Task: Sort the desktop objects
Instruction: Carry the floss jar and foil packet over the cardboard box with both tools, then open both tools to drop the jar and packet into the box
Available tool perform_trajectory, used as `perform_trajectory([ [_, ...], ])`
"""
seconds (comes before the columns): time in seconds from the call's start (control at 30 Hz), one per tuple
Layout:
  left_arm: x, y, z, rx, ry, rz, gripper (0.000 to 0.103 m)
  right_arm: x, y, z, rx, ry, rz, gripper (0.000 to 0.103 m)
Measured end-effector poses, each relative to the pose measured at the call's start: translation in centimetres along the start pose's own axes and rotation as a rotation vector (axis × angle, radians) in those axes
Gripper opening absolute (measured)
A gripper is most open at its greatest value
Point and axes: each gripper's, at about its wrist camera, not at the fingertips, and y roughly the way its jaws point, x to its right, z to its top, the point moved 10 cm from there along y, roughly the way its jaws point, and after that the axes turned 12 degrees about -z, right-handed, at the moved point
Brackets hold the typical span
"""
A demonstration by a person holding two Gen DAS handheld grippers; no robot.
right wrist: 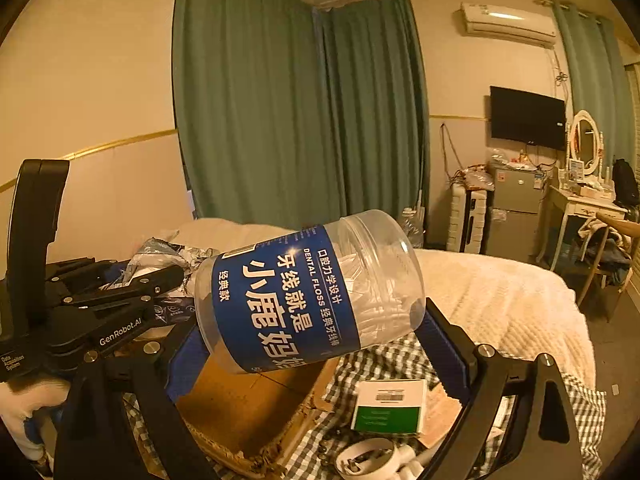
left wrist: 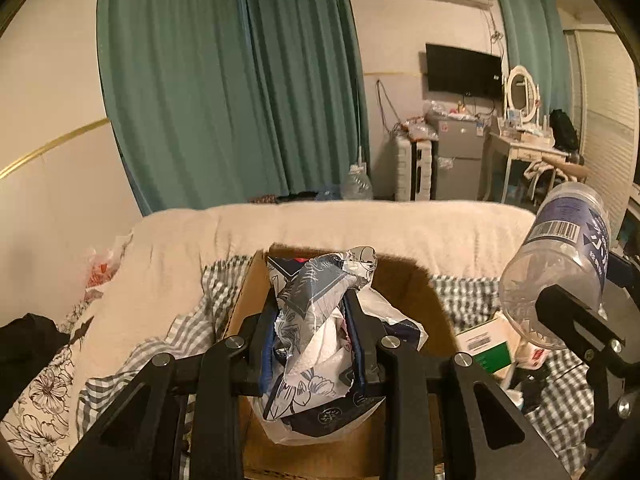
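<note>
Left gripper [left wrist: 316,320] angled down over the open cardboard box [left wrist: 404,280], its two fingers clamped on a crumpled printed wrapper [left wrist: 320,300] that sticks up between them and bulges out below. Fingers close together, blue pads pressed into the wrapper from both sides. More crumpled white paper [left wrist: 388,316] in the box just right of the gripper. Seen from the right wrist, same gripper [right wrist: 176,276] to the left, pointing right, held in a white-gloved hand [right wrist: 24,412] at the lower left edge.

Right gripper [right wrist: 316,344] tilted slightly down, fingers spread wide and shut on a clear floss jar [right wrist: 308,292] with a blue label. Jar lying on its side, crosswise between the blue pads, open mouth toward the upper right, white floss picks inside. Jar held in the air above the box corner [right wrist: 248,408] and the checked cloth [right wrist: 368,364]. From the left wrist, same jar [left wrist: 560,264] at the right edge, tilted, above the black finger of the right gripper [left wrist: 576,320].

On the checked cloth, right of the box: a green and white carton [right wrist: 388,408] lying flat, and near the bottom edge a white round object [right wrist: 368,460], partly cut off. Cream blanket [left wrist: 360,224] beyond the box
</note>
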Motion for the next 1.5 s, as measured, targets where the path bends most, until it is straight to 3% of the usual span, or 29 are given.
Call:
perform_trajectory([
  [0.6,-3.8,7.7,-5.8,-0.179,-0.045,0.031,0.03,-5.5,10.2,-5.5,-0.151,-0.125,0.038,0.094],
  [0.8,-4.6,8.5,-6.5,-0.201,-0.064,0.032,0.03,-6.7,12.7,-7.0,-0.192,-0.173,0.054,0.094],
  [0.9,-4.3,8.6,-6.6,-0.205,-0.061,0.03,0.036,-6.8,13.2,-7.4,-0.2,-0.18,0.062,0.094],
  [0.93,-4.3,8.6,-6.4,-0.2,-0.062,0.031,0.045,-6.8,13.2,-7.4,-0.2,-0.184,0.067,0.094],
  [1.0,-4.3,8.3,-6.2,-0.191,-0.067,0.036,0.054,-7.0,13.0,-7.3,-0.196,-0.206,0.068,0.094],
  [1.4,-4.0,5.6,-4.5,-0.137,-0.078,0.047,0.061,-5.8,9.7,-4.8,-0.106,-0.194,0.023,0.095],
  [1.5,-3.9,4.3,-3.7,-0.101,-0.079,0.055,0.076,-5.0,8.3,-3.6,-0.077,-0.176,0.011,0.096],
])
